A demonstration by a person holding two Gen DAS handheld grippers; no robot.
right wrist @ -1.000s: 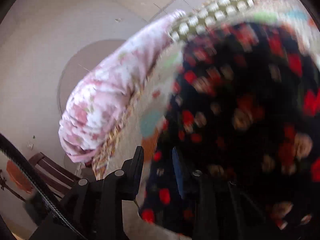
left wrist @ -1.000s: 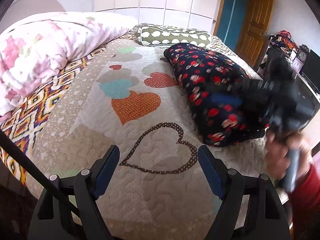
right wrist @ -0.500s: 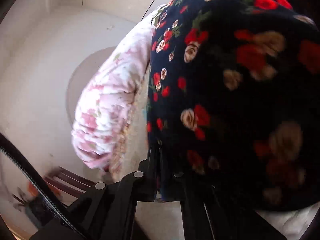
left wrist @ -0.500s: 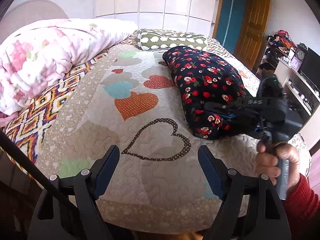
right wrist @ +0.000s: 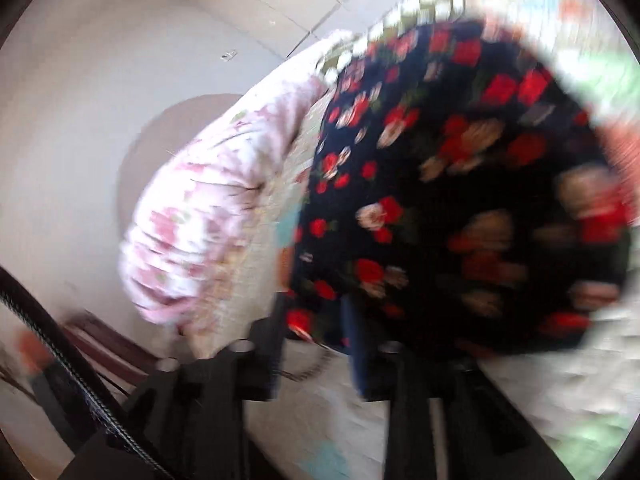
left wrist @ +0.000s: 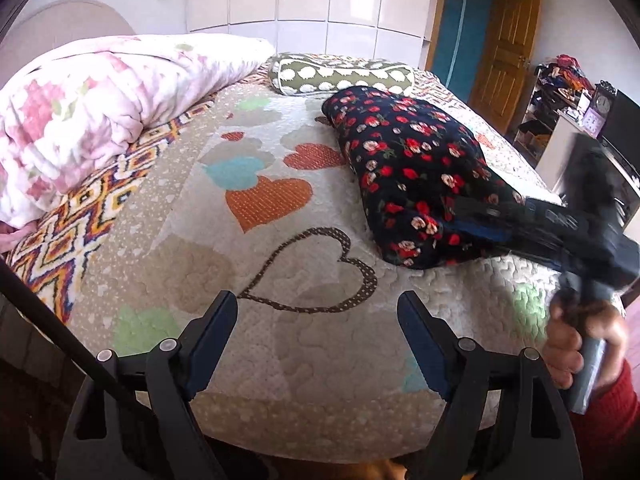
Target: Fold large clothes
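A folded black garment with red and cream roses (left wrist: pixel 404 168) lies on the right half of the quilted bed (left wrist: pixel 256 264). My left gripper (left wrist: pixel 316 340) is open and empty, low over the bed's near edge, well left of the garment. My right gripper (left wrist: pixel 476 224) lies sideways at the garment's near end. In the blurred right wrist view the garment (right wrist: pixel 452 208) fills the frame and the right gripper (right wrist: pixel 316 332) stands partly open with the garment's edge between its fingers.
A pink floral duvet (left wrist: pixel 100 108) is piled along the bed's left side. A green patterned bolster (left wrist: pixel 340 74) lies at the far end. A wooden door (left wrist: pixel 504 44) and a cluttered shelf with a clock (left wrist: pixel 600 100) stand to the right.
The right gripper was shut on the garment's near end half a second ago; now its fingers have parted. It has drawn back slightly. The left gripper has stayed put.
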